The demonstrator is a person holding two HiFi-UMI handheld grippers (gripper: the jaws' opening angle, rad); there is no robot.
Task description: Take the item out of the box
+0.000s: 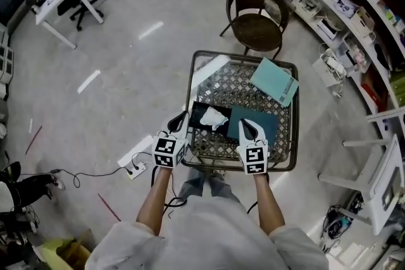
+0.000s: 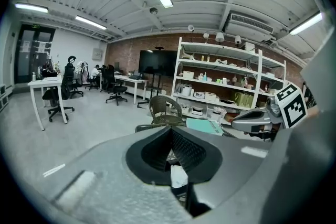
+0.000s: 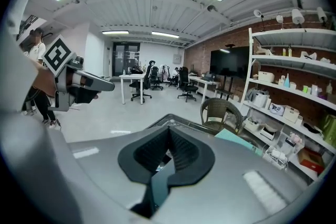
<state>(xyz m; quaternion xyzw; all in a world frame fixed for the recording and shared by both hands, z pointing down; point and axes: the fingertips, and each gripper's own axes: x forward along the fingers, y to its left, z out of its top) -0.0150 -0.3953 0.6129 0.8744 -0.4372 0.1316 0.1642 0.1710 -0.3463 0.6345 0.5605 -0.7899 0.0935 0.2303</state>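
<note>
A black open box [image 1: 201, 112] lies on the near part of the mesh-topped table [image 1: 242, 165], with a white crumpled item [image 1: 214, 118] inside it. A dark teal box part [image 1: 264, 124] sits just right of it. My left gripper [image 1: 183, 116] hovers at the black box's left edge with its jaws together and nothing between them. My right gripper [image 1: 243, 125] hangs over the dark teal part, also shut and empty. In the left gripper view the white item [image 2: 178, 176] shows below the closed jaws of the left gripper [image 2: 170, 131]. The right gripper [image 3: 169, 134] points over the table.
A light teal flat box [image 1: 274, 80] lies at the table's far right corner. A brown wicker chair [image 1: 256, 14] stands behind the table. Shelves [image 1: 354, 9] full of items line the right side. A power strip [image 1: 135, 162] and cables lie on the floor at left.
</note>
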